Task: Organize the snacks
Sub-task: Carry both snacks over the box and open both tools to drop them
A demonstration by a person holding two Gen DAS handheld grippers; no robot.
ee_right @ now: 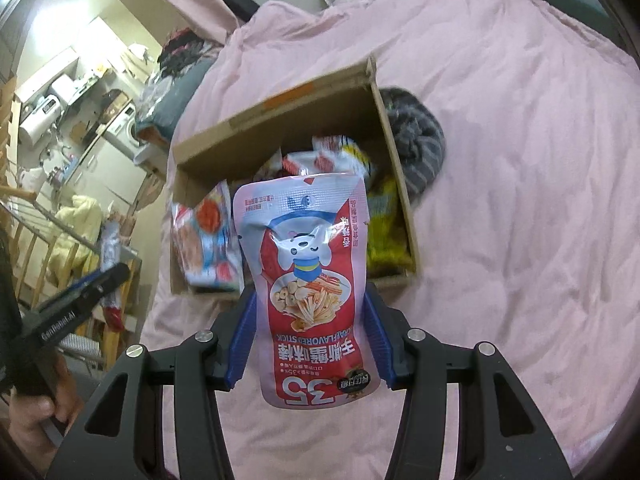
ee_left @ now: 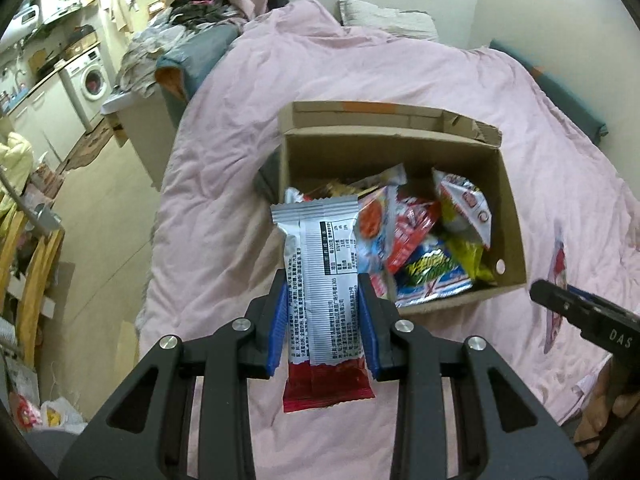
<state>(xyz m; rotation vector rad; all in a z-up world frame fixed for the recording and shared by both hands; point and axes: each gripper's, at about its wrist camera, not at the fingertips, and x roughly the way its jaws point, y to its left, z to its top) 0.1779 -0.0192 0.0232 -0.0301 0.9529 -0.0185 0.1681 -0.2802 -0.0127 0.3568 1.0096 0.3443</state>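
An open cardboard box (ee_left: 510, 216) holding several snack bags (ee_left: 420, 240) sits on a pink quilt. My left gripper (ee_left: 325, 280) is shut on a silver and red snack packet (ee_left: 324, 280) and holds it above the quilt, just left of the box's near corner. My right gripper (ee_right: 310, 300) is shut on a pink crab-flavoured stick pouch (ee_right: 308, 280) and holds it in front of the box (ee_right: 394, 136). Several bags (ee_right: 204, 232) fill the box in the right wrist view too. The right gripper also shows at the right edge of the left wrist view (ee_left: 576, 308).
The pink quilt (ee_left: 224, 160) covers the bed all around the box. A grey striped garment (ee_right: 420, 140) lies against the box's far right side. A pillow (ee_left: 384, 16) lies at the head. Kitchen units and a washing machine (ee_left: 90, 78) stand off to the left.
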